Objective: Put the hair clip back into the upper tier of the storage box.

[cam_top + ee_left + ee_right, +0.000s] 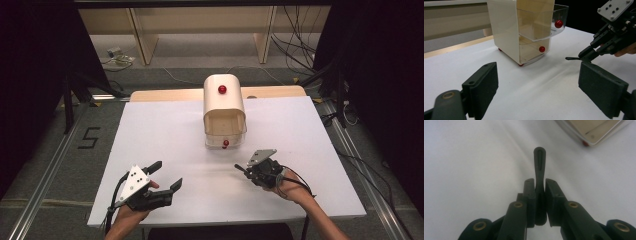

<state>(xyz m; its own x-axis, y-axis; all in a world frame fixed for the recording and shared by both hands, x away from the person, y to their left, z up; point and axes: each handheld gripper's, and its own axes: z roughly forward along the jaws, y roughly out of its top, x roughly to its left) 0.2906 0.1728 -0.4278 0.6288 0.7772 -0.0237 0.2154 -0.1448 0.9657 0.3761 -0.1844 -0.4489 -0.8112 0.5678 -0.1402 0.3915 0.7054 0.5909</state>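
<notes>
A small cream drawer cabinet (224, 102) stands at the middle of the white table (165, 125). In the left gripper view the cabinet (504, 27) has a clear drawer (541, 27) pulled out, with a red knob (558, 24); the drawer under it is pushed in and has a red knob (542, 49). My right gripper (248, 169) is in front of the cabinet, shut on a thin black stick (539, 162) that pokes out past its jaws. My left gripper (167, 175) rests open at the front left with nothing between its jaws.
The table's front edge (225, 220) runs just behind both hands. Past the table's far edge are floor cables (295, 50) and pale wooden furniture legs (142, 40). A corner of the cabinet (596, 130) with a red foot (585, 143) lies ahead of the right gripper.
</notes>
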